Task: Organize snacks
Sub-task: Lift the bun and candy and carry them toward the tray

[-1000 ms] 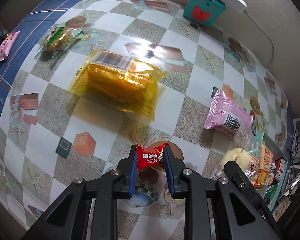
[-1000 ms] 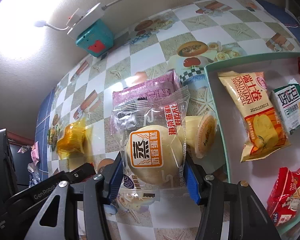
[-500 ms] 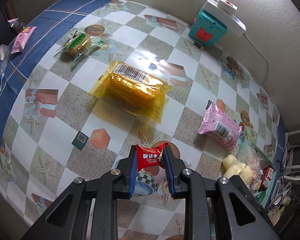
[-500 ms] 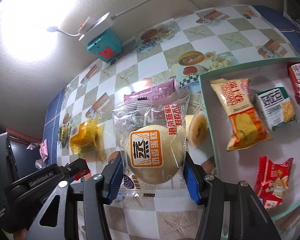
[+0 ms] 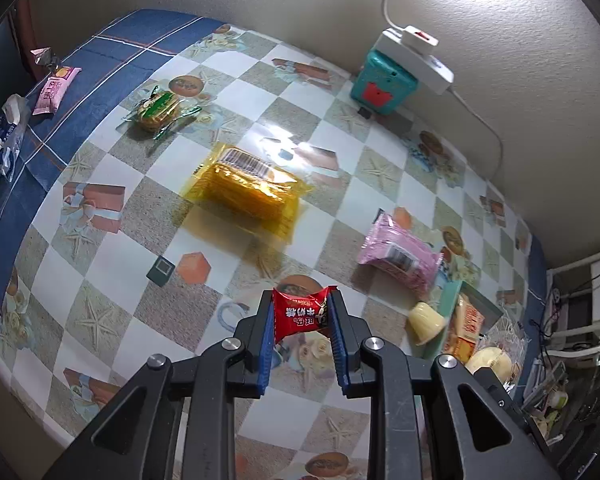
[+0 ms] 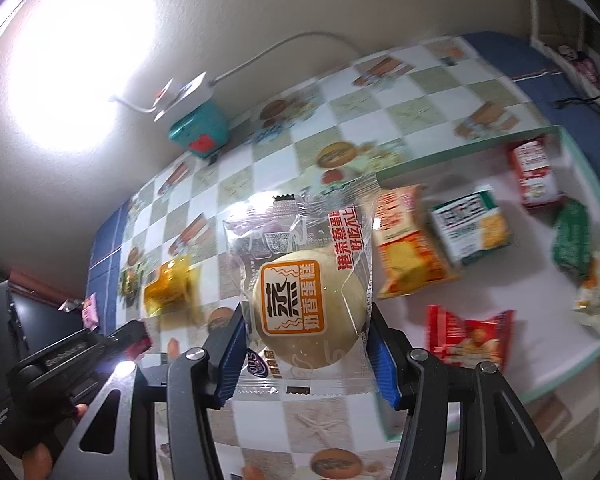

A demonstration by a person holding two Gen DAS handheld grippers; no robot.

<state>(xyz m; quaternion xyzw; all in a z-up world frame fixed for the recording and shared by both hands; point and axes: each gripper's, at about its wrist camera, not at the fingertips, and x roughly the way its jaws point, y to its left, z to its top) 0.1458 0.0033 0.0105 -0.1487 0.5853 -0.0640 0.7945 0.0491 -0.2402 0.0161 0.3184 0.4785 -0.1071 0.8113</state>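
Note:
My left gripper (image 5: 301,322) is shut on a small red candy packet (image 5: 300,314) and holds it above the checkered table. My right gripper (image 6: 306,340) is shut on a clear-wrapped steamed cake bun (image 6: 306,300), held above the table just left of the white tray (image 6: 464,150). The tray holds several snack packets, among them a yellow roll pack (image 6: 408,252) and a red pack (image 6: 466,334). On the table lie a yellow cracker pack (image 5: 250,188), a pink pack (image 5: 400,258), a jelly cup (image 5: 424,322) and a green-wrapped biscuit (image 5: 158,108).
A teal box with a white power strip (image 5: 384,84) stands by the back wall, with a bright lamp above it. A small pink packet (image 5: 54,88) lies on the blue cloth edge at the left. The left gripper also shows in the right wrist view (image 6: 134,334).
Both grippers have risen and pulled back from the table with their snacks. The right gripper has swung right, so more of the tray shows.

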